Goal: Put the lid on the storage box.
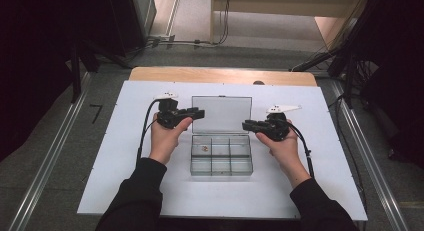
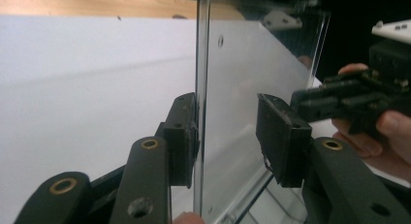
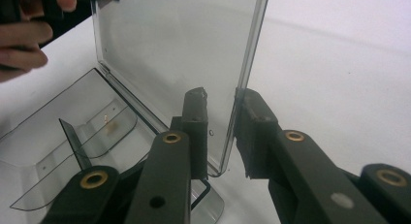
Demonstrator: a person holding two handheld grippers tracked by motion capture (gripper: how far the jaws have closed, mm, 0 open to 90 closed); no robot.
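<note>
On the white bench (image 1: 125, 181) a clear box (image 1: 221, 161) is seen, a small item (image 1: 204, 149) in one compartment. Its upright lid (image 1: 221, 114) is straddled by the left claw (image 1: 199, 112) and right claw (image 1: 246, 125), jaws apart.

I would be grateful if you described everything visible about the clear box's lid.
The lid is a clear, rigid-looking plastic panel, raised upright from the hinge at the far edge of the compartment box. The left claw and right claw each straddle a side edge, jaws open; one left jaw touches it.
</note>
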